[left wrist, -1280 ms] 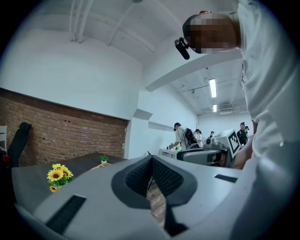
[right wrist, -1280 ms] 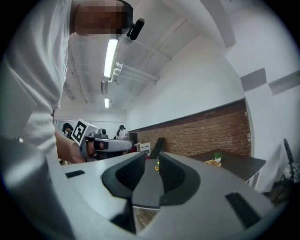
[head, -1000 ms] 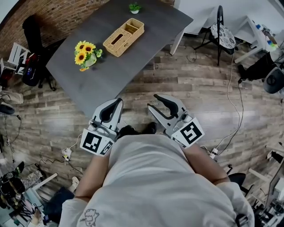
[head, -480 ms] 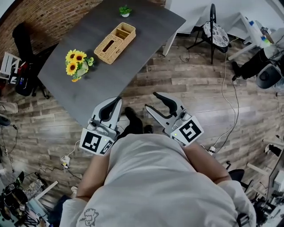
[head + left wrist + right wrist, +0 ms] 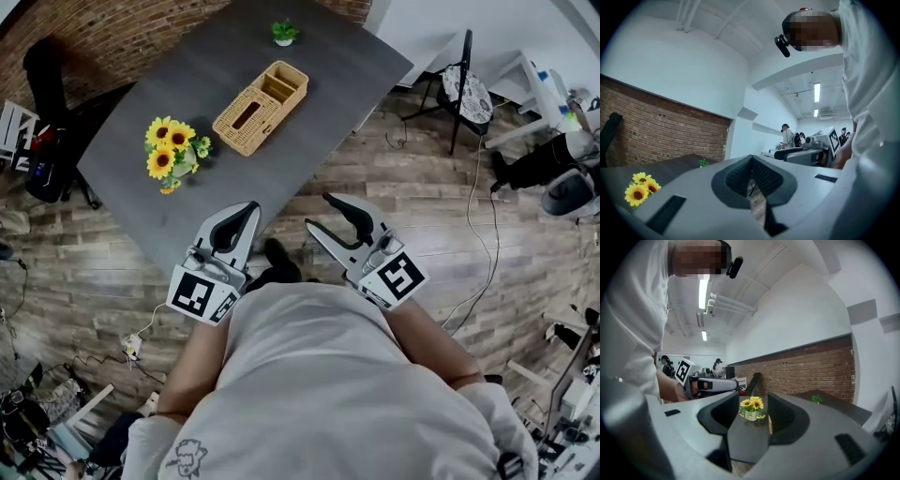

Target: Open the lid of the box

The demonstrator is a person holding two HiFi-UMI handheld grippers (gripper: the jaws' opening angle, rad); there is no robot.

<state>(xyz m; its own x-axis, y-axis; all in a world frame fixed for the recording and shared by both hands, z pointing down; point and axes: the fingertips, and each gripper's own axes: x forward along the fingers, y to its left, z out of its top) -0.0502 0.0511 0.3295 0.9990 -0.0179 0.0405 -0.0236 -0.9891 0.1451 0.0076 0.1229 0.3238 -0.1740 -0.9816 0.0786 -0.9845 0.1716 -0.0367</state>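
A woven wicker box [image 5: 261, 95] lies on the dark grey table [image 5: 328, 66], its slotted lid on the left part and open compartments at the right end. Both grippers hang close to my chest, well short of the table and far from the box. My left gripper [image 5: 249, 208] has its jaws together with nothing in them; in the left gripper view [image 5: 751, 176] only a thin slit shows. My right gripper [image 5: 319, 212] stands open and empty. In the right gripper view [image 5: 750, 413] it frames the sunflowers [image 5: 751, 408].
A pot of sunflowers [image 5: 172, 150] stands left of the box and a small green plant [image 5: 284, 33] at the table's far edge. A black chair [image 5: 467, 80] stands to the right on the wooden floor. Cables and clutter lie around the room's edges.
The right gripper's jaws have spread a little wider. The table and box have shifted slightly in the head view as the person moved. The left gripper holds the same pose.
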